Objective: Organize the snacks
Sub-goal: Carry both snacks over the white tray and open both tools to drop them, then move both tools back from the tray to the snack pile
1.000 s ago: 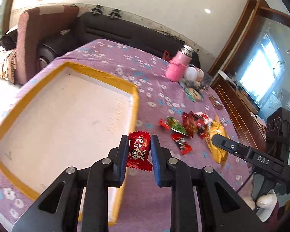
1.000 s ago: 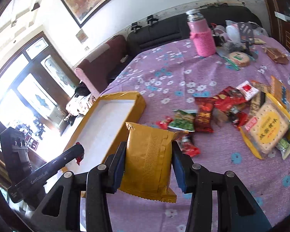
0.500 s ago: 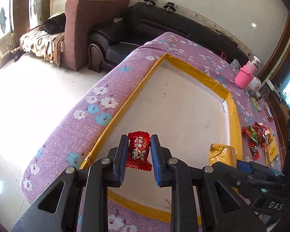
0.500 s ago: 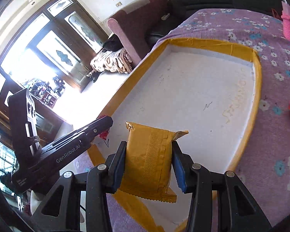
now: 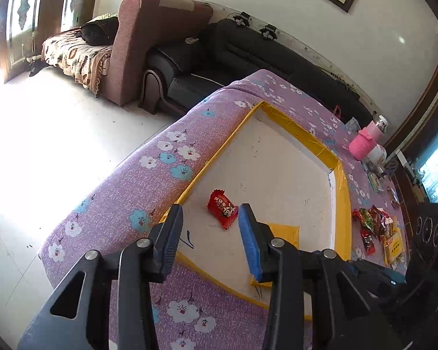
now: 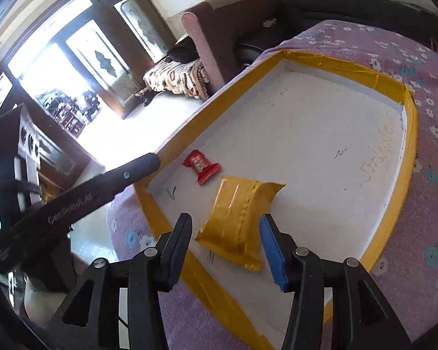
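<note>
Both claws are letting go over the tray (image 6: 406, 157), so the step in hand, as I judge it, is the release of two snacks. To do it well, each claw should spread fully and lift straight away from its snack before it swings off, so that no pad drags a wrapper back over the yellow rim. The next snacks are best set beside these two, not on top, to keep the tray tidy

The left claw (image 5: 210, 218) is opening, and nothing is between its pads: the red candy (image 5: 222, 207) lies flat on the white tray floor, centre of the left wrist frame, just beyond the tips. The right claw (image 6: 226, 230) is opening too; the yellow packet (image 6: 239, 218) lies on the tray floor in the gap between the pads, lower centre of the right wrist frame, and neither pad seems to press it

The candy is small, glossy red with crimped ends and a round printed face. The packet is flat, gold-yellow, with a sealed seam down its back. They lie near each other, apart. More snacks (image 5: 376, 230) wait in a heap on the purple flowered surface (image 5: 149, 180) at the right edge of the left wrist frame
</note>
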`<state>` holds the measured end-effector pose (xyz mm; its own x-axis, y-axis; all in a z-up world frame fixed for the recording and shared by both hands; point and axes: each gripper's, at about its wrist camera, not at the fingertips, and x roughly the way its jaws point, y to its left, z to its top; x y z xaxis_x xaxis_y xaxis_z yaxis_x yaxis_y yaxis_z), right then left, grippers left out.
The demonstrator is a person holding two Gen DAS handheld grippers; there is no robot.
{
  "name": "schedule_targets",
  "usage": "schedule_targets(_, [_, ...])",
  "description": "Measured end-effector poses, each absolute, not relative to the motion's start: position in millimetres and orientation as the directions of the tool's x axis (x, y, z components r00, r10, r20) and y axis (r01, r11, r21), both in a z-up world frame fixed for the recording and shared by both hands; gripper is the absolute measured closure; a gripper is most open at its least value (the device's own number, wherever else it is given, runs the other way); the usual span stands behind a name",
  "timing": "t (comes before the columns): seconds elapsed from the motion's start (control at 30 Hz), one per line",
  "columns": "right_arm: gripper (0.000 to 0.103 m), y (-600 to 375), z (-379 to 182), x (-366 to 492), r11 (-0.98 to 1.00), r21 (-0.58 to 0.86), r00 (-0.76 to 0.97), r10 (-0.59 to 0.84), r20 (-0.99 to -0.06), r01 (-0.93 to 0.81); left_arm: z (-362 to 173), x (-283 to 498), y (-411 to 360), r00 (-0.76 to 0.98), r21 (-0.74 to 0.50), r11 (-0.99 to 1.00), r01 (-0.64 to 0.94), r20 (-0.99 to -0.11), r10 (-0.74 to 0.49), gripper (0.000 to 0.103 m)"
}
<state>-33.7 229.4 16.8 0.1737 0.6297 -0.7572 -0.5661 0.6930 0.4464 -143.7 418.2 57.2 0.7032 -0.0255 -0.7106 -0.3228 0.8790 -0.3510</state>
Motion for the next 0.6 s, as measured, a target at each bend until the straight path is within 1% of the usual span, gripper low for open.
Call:
schedule_targets(0.07, [0.053, 235.2, 21.1, -59.5, 0.652, 0.398, 0.152, 0.62, -0.77, -0.645, 60.2, -154.6, 419.0, 0.716, -0.37, 0.869, -0.328, -0.697, -0.026, 0.063])
schedule_targets(0.1, [0.057, 240.2, 20.5, -69.7, 0.64, 0.37, 0.147, 0.606, -0.782, -0.673, 61.9, -160.2, 419.0, 0.721, -0.377, 0.864, -0.333, -0.692, -0.024, 0.063])
schedule_targets(0.13, [0.058, 244.1, 18.7, -78.4, 0.636, 0.34, 0.149, 0.587, -0.795, -0.692, 63.9, -164.9, 418.7, 0.726, -0.384, 0.86, -0.336, -0.687, -0.023, 0.063])
schedule_targets(0.17, [0.069, 246.3, 15.9, -83.6, 0.634, 0.324, 0.148, 0.575, -0.805, -0.702, 65.6, -168.3, 418.7, 0.731, -0.391, 0.856, -0.336, -0.682, -0.025, 0.063])
schedule_targets(0.2, [0.083, 243.7, 12.1, -84.9, 0.631, 0.322, 0.14, 0.569, -0.81, -0.706, 68.1, -172.3, 417.6, 0.735, -0.397, 0.855, -0.334, -0.678, -0.027, 0.063])
schedule_targets(0.27, [0.083, 241.9, 7.6, -86.4, 0.631, 0.322, 0.142, 0.571, -0.809, -0.706, 74.6, -177.8, 413.8, 0.742, -0.395, 0.858, -0.329, -0.67, -0.023, 0.063])
schedule_targets(0.37, [0.083, 232.1, 8.3, -94.0, 0.621, 0.317, 0.13, 0.566, -0.814, -0.717, 82.6, -182.0, 407.7, 0.753, -0.391, 0.861, -0.324, -0.657, -0.015, 0.058])
schedule_targets(0.6, [0.081, 208.2, 9.3, -107.7, 0.596, 0.296, 0.129, 0.566, -0.814, -0.746, 96.9, -171.4, 374.1, 0.772, -0.4, 0.881, -0.253, -0.632, -0.065, 0.058])
